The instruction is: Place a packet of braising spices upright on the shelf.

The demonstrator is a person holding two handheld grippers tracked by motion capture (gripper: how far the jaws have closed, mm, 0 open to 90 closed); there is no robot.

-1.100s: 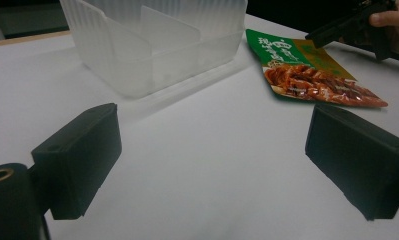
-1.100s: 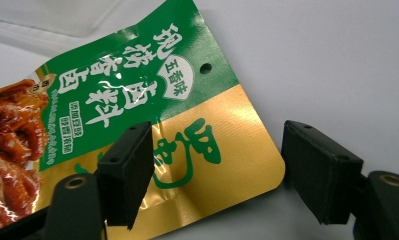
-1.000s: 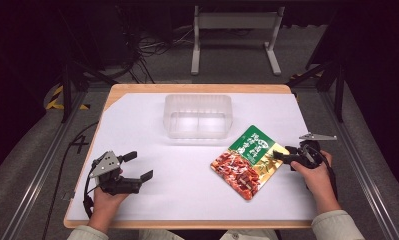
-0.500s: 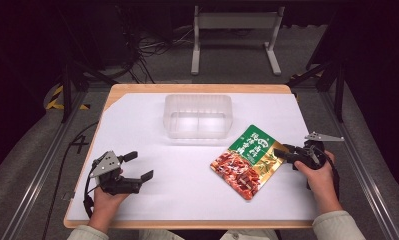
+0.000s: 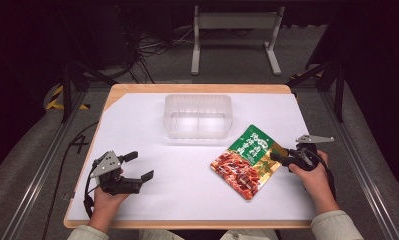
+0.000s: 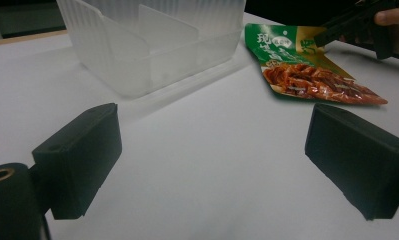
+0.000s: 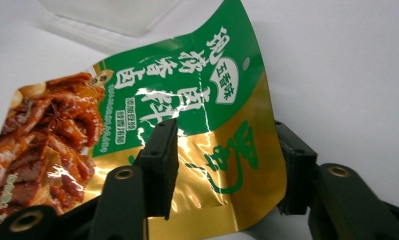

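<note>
Gold packet [image 7: 207, 165] edge between right gripper [image 7: 222, 165] closing jaws (not yet pinched), bare white table [image 5: 187, 190] alongside.

This looks like a lab or recording studio. A wooden desk [image 5: 197, 89] under a white sheet [image 5: 187, 165] stands on grey carpet [image 5: 22, 165], ringed by dark metal frame rails [image 5: 42, 170], loose black cables [image 5: 147, 47] and a grey metal stand [image 5: 235, 30].

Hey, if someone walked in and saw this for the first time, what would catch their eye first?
Probably the bright green, red and gold food pouch on the white table, right of centre, with the right tongs closing around its gold end. Next, the clear plastic tub standing behind it near the middle. The left tongs sit open at the near left, apart from both.
</note>
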